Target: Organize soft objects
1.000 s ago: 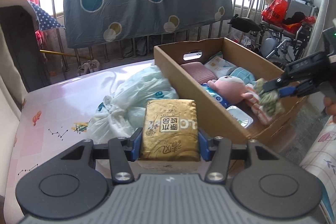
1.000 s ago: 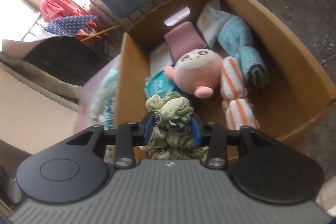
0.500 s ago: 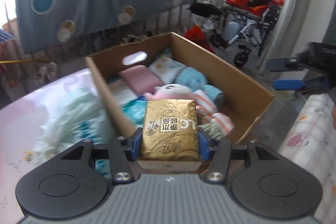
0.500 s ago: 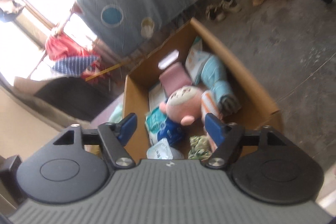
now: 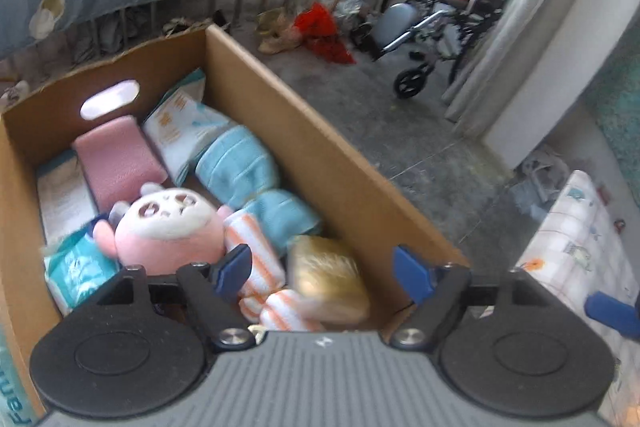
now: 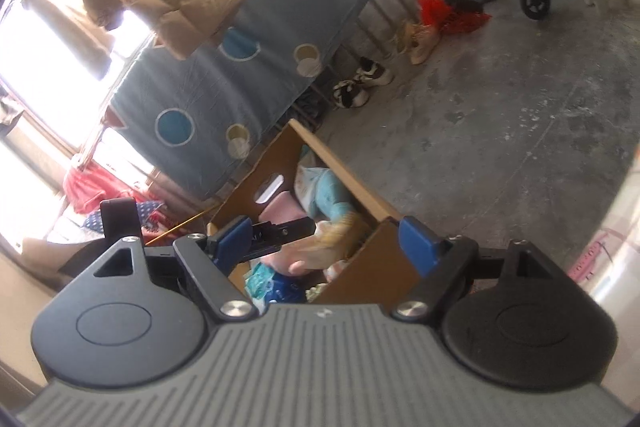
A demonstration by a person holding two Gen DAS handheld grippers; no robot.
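Right now my left gripper [image 5: 322,267] hangs over the near end of the cardboard box [image 5: 304,131], its fingers [image 5: 232,269] spreading and nothing pressed between them. The gold pack [image 5: 328,279] sits blurred just below and ahead of them, in the near right corner of the box beside the orange-striped towel [image 5: 256,251]; from the smear I judge it is dropping or only just landing, though I cannot be sure it has settled. The pink plush [image 5: 168,227], the blue rolled towel [image 5: 240,163] and the pink folded cloth [image 5: 116,159] fill the rest of the box.

My right gripper [image 6: 322,247] is held well back from the box, aimed across at it. Its fingers are also widening, and they are empty.

The step in hand, as I read it, is the release. To do it well I would let the left fingers open fully before lifting, so a pad does not drag the pack back up by its wrapper. I would pull straight up and away from the cardboard wall, which stands close on the right. Soft things shift under a new load, so I would check that the pack lies flat against the striped towel, not propped on it. The right gripper should stay clear of the left one's path.
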